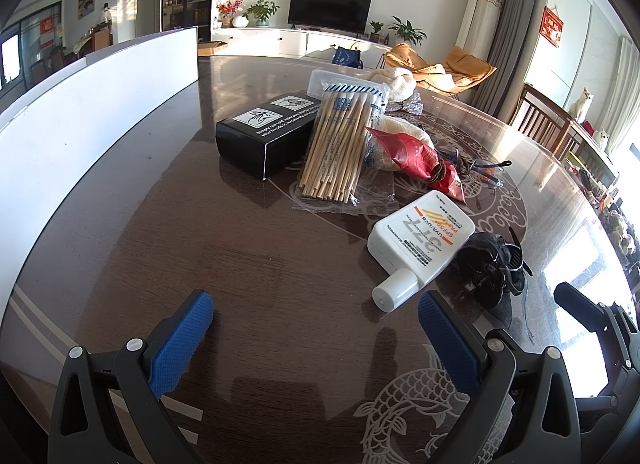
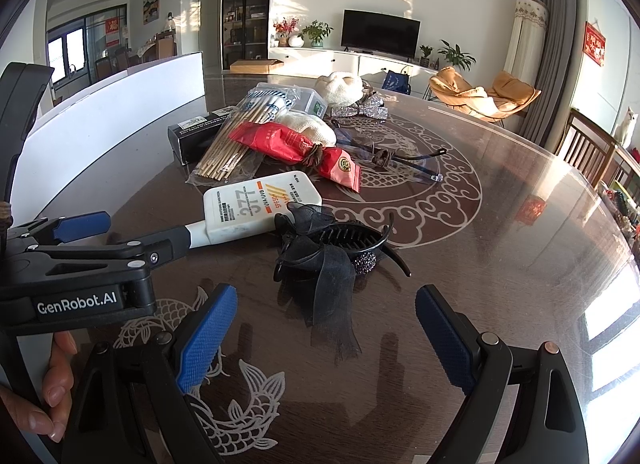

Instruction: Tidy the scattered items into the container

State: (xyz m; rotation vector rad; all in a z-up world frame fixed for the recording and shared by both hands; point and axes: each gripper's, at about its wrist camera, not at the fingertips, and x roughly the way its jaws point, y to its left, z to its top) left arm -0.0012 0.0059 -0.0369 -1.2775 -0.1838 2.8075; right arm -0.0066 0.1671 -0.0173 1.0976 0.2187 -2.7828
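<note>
A white container point(image 1: 80, 132) stands at the table's left; it also shows in the right wrist view point(image 2: 120, 104). Scattered items lie in a pile: a white sunscreen bottle point(image 1: 420, 244) point(image 2: 260, 204), a black bow hair claw point(image 1: 492, 264) point(image 2: 332, 248), a pack of wooden sticks point(image 1: 340, 144) point(image 2: 236, 136), a red packet point(image 1: 416, 160) point(image 2: 296, 148), a black box point(image 1: 264, 132) point(image 2: 192, 132) and glasses point(image 2: 400, 160). My left gripper point(image 1: 316, 320) is open, just short of the bottle's cap; it also shows in the right wrist view point(image 2: 136, 230). My right gripper point(image 2: 326, 316) is open, just before the hair claw.
The dark wooden table point(image 1: 240, 264) has a glossy top with a white fish and cloud pattern. Behind the pile lie a clear plastic case point(image 1: 340, 80), cream cloth point(image 2: 344, 88) and a silver sequin bow point(image 2: 360, 110). Wooden chairs point(image 2: 592, 148) stand at the right.
</note>
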